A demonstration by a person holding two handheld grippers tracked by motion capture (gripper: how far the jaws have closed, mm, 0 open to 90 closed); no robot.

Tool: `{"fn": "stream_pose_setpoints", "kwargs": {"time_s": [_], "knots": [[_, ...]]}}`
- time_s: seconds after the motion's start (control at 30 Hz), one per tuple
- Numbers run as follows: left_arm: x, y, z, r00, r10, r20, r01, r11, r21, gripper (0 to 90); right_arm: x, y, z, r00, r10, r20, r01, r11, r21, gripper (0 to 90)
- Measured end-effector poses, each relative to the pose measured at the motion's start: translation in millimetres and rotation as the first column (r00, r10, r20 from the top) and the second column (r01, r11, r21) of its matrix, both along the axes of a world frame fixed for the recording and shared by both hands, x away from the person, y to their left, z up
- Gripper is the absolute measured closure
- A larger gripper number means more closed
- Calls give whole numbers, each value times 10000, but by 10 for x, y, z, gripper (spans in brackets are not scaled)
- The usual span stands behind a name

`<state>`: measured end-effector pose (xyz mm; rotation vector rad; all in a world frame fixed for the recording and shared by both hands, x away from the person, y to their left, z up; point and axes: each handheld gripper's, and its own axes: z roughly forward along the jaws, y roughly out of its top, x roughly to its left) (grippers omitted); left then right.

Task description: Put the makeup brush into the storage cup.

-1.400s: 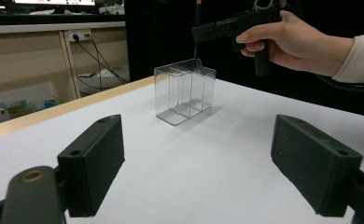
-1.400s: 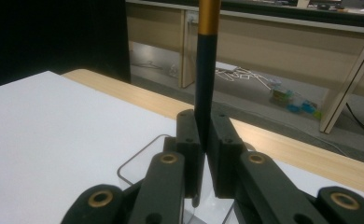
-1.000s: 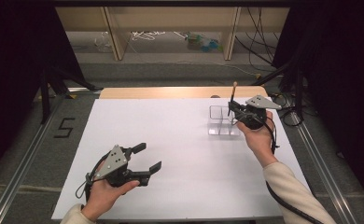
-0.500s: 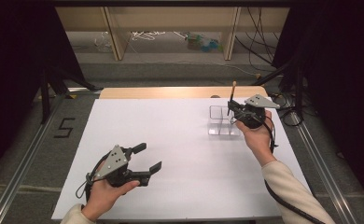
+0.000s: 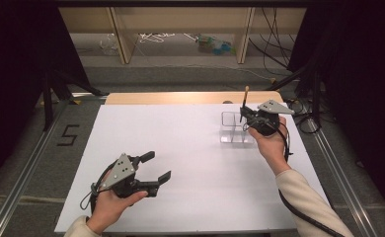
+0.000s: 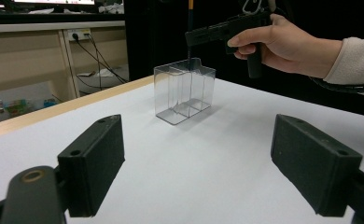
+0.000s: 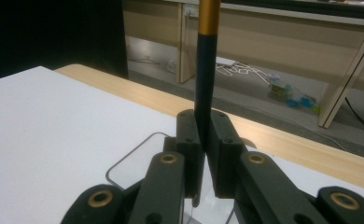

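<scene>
The right hand-held gripper [image 5: 244,117] is pinching a slim dark stick with a gold upper section [image 7: 203,70] (a pencil or brush handle; the tip is hidden), its jaws pressed together on the lower shaft. The stick is standing upright, its lower end dipping into the clear plastic divided holder [image 6: 184,95] directly beneath the jaws, at the far right of the white desk [image 5: 190,163].

Handling judgement: the stick is appearing light, rigid and smooth, so it is likely to pivot or slide if the pinch slackens; taking hold low on the shaft, as here, is giving the best control over the tip. The holder is looking thin-walled and light, and is liable to shift or tip if the stick is knocking its wall or divider.

Pose: the right hand [image 5: 269,143] is gripping from behind, forearm angling in from the near right, the jaws reaching level over the holder's rim. The left hand-held gripper [image 5: 155,166] is resting low on the desk, well apart from the holder, jaws spread wide and holding nothing.
</scene>
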<state>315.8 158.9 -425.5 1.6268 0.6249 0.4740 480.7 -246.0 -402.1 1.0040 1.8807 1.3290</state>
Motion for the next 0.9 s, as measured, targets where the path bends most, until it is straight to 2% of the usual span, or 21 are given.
{"fn": "stream_pose_setpoints", "kwargs": {"time_s": [0.07, 0.17, 0.23, 0.3, 0.7, 0.8, 0.83, 0.9], "knots": [[0, -1, 0, 10000, 1, -1, -1, 10000, -12, 172, 4, -4, -5, 10000, 16, 13, -16, 10000, -40, 842], [1, 0, -1, 10000, -1, 4, 1, 10000, 2, 172, -3, 0, -6, 9997, 2, -234, 0, 10000, 78, 842], [0, 1, -1, 10000, 0, 6, 0, 10000, 3, 172, 5, -4, -16, 9999, -34, -126, 34, 10000, 26, 842], [0, 2, 0, 10000, 2, 11, -2, 10000, 6, 172, 3, 2, -23, 9996, 12, -267, -9, 9999, 116, 842], [-1, 1, -1, 10000, 7, 6, -7, 10000, 11, 172, 19, -4, -51, 9998, -23, -203, 25, 9999, 97, 842], [-1, 1, 0, 10000, 4, 3, -4, 10000, 6, 172, 15, 1, -56, 9995, -12, -320, 14, 10000, 68, 842], [0, 2, 0, 10000, 6, 14, -6, 10000, 18, 172, 25, -6, -59, 9999, -38, -113, 37, 10000, -53, 842], [1, 3, -1, 10000, 9, 16, -9, 10000, 23, 172, 20, -2, -62, 9996, -14, -275, 14, 10000, 7, 842]]}}
